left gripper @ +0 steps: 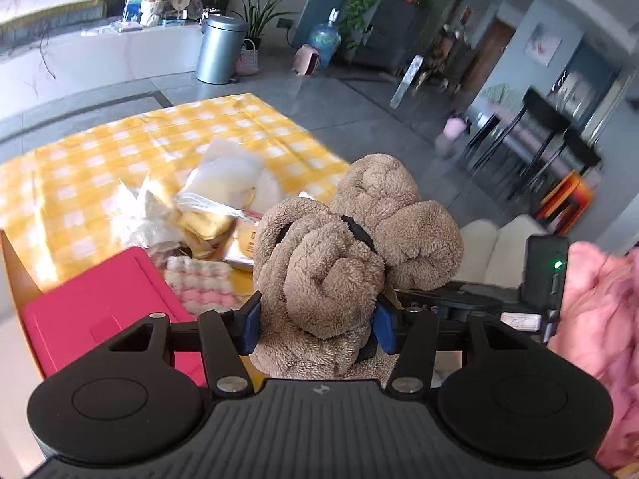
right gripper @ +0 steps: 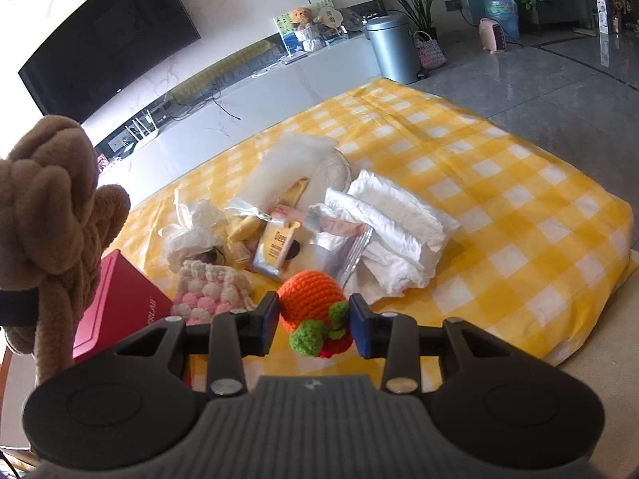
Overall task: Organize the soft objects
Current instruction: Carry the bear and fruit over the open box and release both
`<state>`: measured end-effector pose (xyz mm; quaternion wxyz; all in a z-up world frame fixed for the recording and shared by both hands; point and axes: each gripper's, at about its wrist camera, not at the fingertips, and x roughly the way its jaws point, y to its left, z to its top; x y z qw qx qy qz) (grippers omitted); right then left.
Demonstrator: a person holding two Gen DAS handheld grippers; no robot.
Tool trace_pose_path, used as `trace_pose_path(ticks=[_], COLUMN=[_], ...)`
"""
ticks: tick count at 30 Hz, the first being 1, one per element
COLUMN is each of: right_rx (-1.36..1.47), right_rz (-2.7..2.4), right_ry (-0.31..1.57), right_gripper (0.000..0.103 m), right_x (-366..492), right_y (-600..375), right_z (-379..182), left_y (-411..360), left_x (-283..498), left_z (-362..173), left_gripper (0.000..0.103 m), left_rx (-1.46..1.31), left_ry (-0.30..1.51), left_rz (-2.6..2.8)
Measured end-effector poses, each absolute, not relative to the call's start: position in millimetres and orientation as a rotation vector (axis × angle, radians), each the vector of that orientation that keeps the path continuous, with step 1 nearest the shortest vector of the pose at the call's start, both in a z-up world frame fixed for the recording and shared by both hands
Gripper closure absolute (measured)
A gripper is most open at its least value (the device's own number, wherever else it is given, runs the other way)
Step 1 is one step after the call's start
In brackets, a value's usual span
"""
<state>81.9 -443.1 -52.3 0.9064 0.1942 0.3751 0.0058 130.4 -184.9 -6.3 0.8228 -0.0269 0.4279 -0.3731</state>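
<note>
Bracketing orange crochet toy between right gripper fingers, near front edge of yellow checked blanket. Lying behind: white folded cloths, pink-white crochet pouch. Hanging at left: brown plush.

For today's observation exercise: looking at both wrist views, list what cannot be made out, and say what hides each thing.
- Left wrist view: the brown plush, clamped in the left gripper, hides part of the pile on the yellow checked cloth.
- Left wrist view: the dining furniture at the right is motion-blurred.
- Right wrist view: whether the right gripper grips the orange crochet toy is unclear.
- Right wrist view: the red box is partly behind the plush.
</note>
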Motion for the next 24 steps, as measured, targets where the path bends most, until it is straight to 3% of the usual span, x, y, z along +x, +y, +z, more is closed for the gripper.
trace_pose_path(ticks=[14,24], right_rx=[0.479,0.331], right_rz=[0.228,0.517], right_ry=[0.629,0.588], right_gripper=[0.065,0.065], right_x=[65.3,55.7], right_y=[-419.5,-306.3], right_z=[-11.1,35.1], left_y=[-102.8,-52.7], left_x=[87.3,26.2], left_z=[24.5,17.9], left_gripper=[0.041,0.04], left_rx=[-0.122,0.144], left_ry=[0.792,0.722], left_rz=[-0.597,-0.239])
